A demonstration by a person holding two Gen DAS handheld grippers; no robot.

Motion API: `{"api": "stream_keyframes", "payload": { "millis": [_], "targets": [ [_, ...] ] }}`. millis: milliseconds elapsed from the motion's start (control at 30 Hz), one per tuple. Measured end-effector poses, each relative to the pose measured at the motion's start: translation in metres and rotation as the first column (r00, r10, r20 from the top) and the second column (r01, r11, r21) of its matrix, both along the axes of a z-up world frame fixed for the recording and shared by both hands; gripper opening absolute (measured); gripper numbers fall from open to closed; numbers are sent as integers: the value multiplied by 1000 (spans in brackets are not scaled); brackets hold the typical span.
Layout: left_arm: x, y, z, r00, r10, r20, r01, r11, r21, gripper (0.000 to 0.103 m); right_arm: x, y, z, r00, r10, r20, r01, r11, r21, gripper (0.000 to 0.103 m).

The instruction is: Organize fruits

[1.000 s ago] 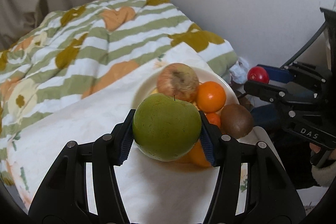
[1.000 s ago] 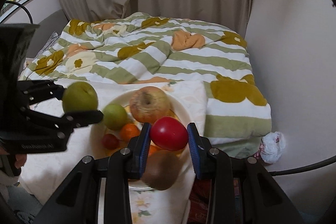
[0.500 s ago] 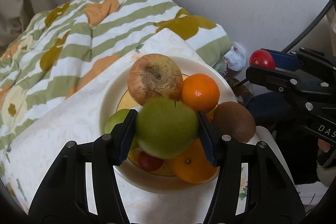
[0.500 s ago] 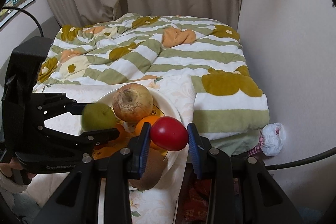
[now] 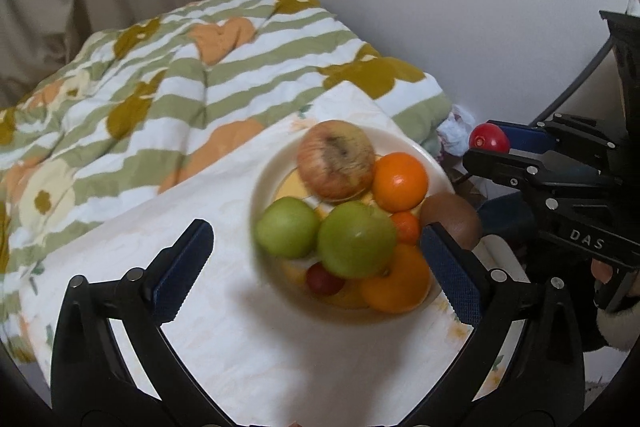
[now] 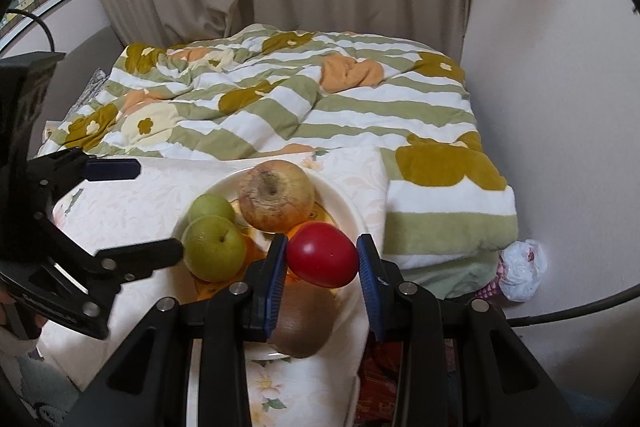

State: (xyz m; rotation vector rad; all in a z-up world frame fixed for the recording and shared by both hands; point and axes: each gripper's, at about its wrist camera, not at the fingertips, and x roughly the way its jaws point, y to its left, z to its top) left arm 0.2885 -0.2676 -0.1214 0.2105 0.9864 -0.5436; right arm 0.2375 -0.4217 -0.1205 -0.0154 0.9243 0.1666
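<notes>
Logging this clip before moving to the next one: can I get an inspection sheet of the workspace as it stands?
Surface: white floral cloth spread over a striped quilt.
Job's things: plate piled with two green apples, a blemished apple, oranges, a kiwi; red fruit off the plate.
Clutter: crumpled plastic bag by the wall.
Grippers: left tool open, empty; right tool shut on red fruit.
Cables: black cable at lower right.
Surroundings: curtain, framed picture.

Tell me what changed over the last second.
The left gripper opened and let go of the green apple, which now rests on the fruit piled in the plate beside another green apple. The right gripper stays shut on the red fruit.
</notes>
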Motion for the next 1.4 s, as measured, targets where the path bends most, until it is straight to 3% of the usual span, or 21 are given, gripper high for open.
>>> {"api": "stream_keyframes", "payload": {
  "millis": [300, 800, 967, 1067, 1400],
  "targets": [
    [-14, 53, 4, 990, 139, 10, -139, 990, 26, 103, 15, 24, -15, 997, 67, -34, -66, 997, 32, 32],
    [-42, 108, -23, 945, 325, -41, -323, 945, 49, 103, 36, 33, -45, 990, 106, -91, -98, 991, 89, 34],
    [-48, 112, -22, 942, 333, -37, -331, 942, 51, 103, 32, 31, -37, 993, 95, -66, -87, 990, 113, 79],
    [-49, 116, -15, 943, 332, -20, -331, 942, 46, 103, 26, 31, -31, 996, 79, -36, -75, 992, 103, 93],
    [-69, 136, 19, 950, 307, 57, -308, 951, 6, 103, -3, 49, 6, 998, 33, 55, -35, 998, 45, 93]
  ]
}}
